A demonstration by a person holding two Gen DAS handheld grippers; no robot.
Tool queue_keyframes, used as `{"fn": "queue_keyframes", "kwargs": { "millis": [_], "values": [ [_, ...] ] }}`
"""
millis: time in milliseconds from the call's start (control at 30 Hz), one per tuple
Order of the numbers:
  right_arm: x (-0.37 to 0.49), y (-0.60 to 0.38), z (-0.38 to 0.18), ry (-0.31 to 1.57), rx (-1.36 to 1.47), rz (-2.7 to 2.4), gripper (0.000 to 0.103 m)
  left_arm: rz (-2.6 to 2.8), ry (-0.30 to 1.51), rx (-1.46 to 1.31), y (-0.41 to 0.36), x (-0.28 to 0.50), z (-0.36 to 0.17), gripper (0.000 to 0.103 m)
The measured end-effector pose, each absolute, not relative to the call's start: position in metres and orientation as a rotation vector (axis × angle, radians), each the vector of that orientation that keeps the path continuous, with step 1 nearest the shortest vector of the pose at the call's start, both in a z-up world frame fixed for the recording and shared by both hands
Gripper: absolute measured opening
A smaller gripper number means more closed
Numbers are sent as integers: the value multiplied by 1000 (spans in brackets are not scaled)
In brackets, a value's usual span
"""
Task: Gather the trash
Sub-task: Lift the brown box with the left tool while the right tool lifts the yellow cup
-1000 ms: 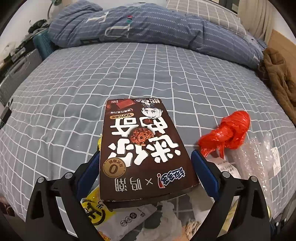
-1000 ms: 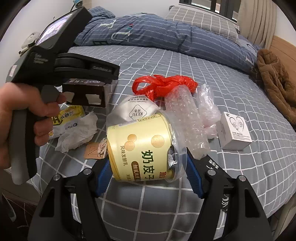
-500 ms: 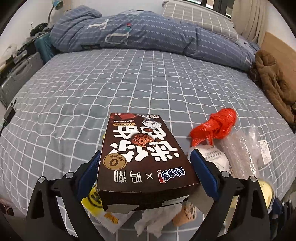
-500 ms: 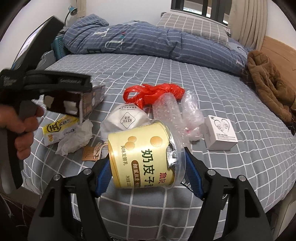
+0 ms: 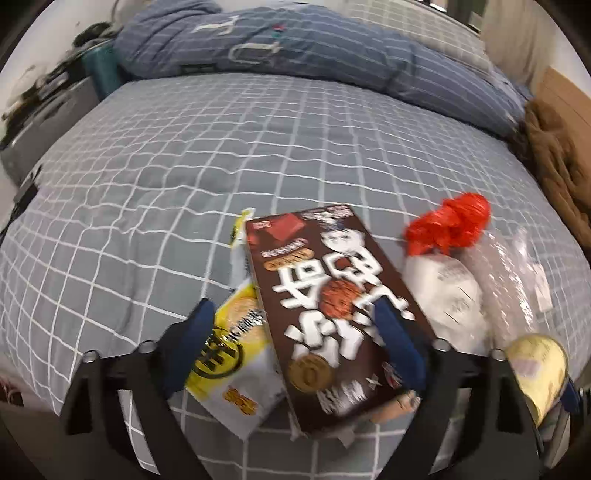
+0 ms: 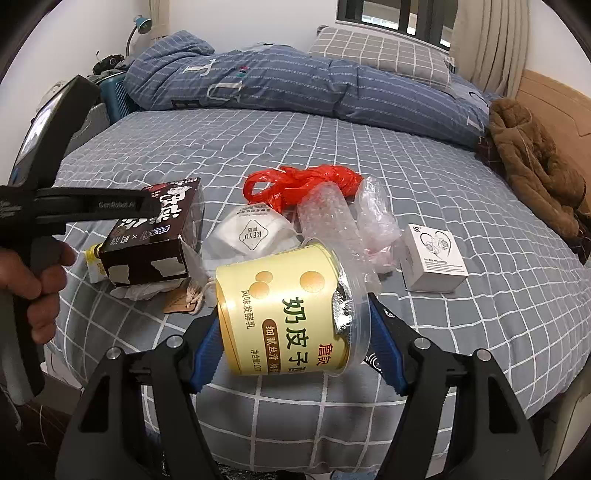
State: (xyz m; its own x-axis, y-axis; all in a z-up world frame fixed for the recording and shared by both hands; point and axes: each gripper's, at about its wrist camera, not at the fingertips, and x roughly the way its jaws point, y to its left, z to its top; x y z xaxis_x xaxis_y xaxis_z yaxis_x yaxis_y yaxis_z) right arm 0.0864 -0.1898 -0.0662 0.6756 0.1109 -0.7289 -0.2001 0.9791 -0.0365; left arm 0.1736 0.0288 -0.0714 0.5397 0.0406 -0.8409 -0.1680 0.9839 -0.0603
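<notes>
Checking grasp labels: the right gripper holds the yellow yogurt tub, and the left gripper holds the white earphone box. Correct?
Only partly. The right gripper does hold the yellow yogurt tub, but the right wrist view shows the white earphone box lying untouched on the bed; the brown snack box is at the left gripper.

Even indoor daylight; left wrist view blurred, right wrist view sharp.
Left view: motion smear on brown snack box, yellow packet & yellow tub at lower right; print on them soft. Right view: crisp text on yellow tub, small glare on its torn foil. Light from window at top; shadows soft, short under the items. Both: strong fisheye bend in bedsheet grid, black vignette in corners.
</notes>
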Motion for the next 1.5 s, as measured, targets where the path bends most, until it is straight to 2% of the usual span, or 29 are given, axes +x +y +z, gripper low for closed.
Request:
{"fn": "queue_keyframes", "kwargs": {
  "millis": [133,600,1000,1300,1500],
  "values": [
    [91,-189,-71,824,-115,176,67,127,1006,-185,30,187,-75,96],
    [100,-187,-77,840,-124,190,67,205,1067,-95,-9,214,-91,98],
    [99,-186,-79,844,-132,194,67,259,1038,-68,-5,208,-74,97],
    [98,-182,-81,846,-144,201,67,266,1061,19,-24,211,-92,97],
    [98,-183,-80,847,-142,202,67,246,1050,1,-14,211,-95,92]
  ]
}}
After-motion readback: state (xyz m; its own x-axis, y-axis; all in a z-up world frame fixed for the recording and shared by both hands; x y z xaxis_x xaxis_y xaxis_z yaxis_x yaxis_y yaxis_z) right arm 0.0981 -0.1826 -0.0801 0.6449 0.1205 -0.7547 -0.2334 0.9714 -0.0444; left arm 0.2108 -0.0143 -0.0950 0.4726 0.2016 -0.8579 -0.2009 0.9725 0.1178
